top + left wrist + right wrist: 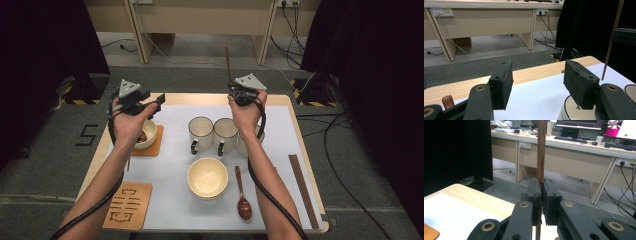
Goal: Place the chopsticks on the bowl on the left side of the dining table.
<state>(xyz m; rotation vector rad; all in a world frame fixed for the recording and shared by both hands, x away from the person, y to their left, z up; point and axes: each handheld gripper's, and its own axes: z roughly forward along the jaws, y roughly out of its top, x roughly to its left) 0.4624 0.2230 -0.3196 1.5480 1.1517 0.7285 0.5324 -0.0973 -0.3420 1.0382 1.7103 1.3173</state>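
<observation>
We held a two-jaw gripper in each hand above the far half of the worktop (280, 100). The right gripper (235, 90) had its jaws clamped on a single brown chopstick (228, 62), which ran between the pads with its long axis upright: most of it rose above the jaws and a short end hung below them. In the right gripper view the chopstick (541, 150) stood straight up through the middle of the picture.

The left gripper (159, 100) hovered at about the same height, well apart to the left, with its jaws wide and nothing between them. From its own view the chopstick (611, 42) stood off to the right of the open jaws, slightly tilted. Our right hand (246, 114) was the one on the stick; the left would have had to travel sideways to reach it.

Below lay a white mat (175, 165) carrying three mugs (200, 131), a cream bowl (207, 176), a brown spoon (242, 192) and a second chopstick (302, 190) along the right edge. A small bowl (146, 136) sat on an orange coaster (158, 142) under our left hand (129, 122).

Beyond the worktop were grey carpet, black curtains on both sides and pale desks with trailing cables.
</observation>
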